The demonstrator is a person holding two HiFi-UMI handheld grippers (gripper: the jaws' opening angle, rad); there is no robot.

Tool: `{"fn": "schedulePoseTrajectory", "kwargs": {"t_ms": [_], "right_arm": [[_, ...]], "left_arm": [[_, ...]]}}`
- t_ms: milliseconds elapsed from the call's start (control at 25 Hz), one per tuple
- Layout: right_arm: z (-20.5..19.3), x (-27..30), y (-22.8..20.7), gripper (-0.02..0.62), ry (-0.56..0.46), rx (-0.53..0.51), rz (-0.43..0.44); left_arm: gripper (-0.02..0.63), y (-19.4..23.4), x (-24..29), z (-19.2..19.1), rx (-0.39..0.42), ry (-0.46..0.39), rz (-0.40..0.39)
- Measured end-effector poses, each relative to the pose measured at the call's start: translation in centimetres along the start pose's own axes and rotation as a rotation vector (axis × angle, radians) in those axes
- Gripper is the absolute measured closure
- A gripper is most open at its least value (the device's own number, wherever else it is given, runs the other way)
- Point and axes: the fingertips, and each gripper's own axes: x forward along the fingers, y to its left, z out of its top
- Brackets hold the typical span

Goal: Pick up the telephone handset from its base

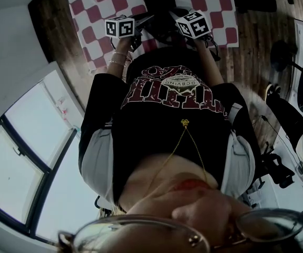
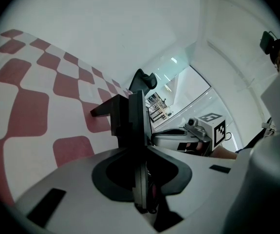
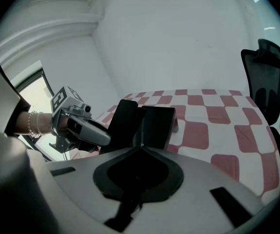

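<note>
A black telephone (image 1: 159, 3) sits on the red-and-white checked cloth (image 1: 217, 15), partly hidden between my two grippers; I cannot make out the handset apart from the base. My left gripper (image 1: 147, 19) reaches its left side. In the left gripper view the left gripper's (image 2: 136, 112) black jaws stand close together with no gap showing, and what lies between them is hidden. My right gripper (image 1: 173, 13) points at the telephone's right side. In the right gripper view the right gripper's (image 3: 142, 115) jaws spread in a V with nothing visible between them.
A person's dark shirt and arms fill the middle of the head view. A black office chair (image 3: 264, 77) stands beyond the table's far right edge, also in the left gripper view as the chair (image 2: 142, 81). White walls lie behind, with a window (image 1: 19, 162) low on the left.
</note>
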Motion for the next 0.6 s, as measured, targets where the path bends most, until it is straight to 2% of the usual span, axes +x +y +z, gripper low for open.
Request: {"fn": "schedulePoseTrajectory", "kwargs": {"t_ms": [200,600], "right_arm": [[0.1,-0.2,0.3,0.575,-0.005,-0.006,0.007],[0.4,-0.5,0.7,0.575,-0.020,-0.020,0.012]], "left_arm": [[0.531,-1.5,-0.6,1.0,0.024,-0.026,-0.015],[0.531,-2.2,-1.3,0.9,-0.018,-0.058,-0.040]]}}
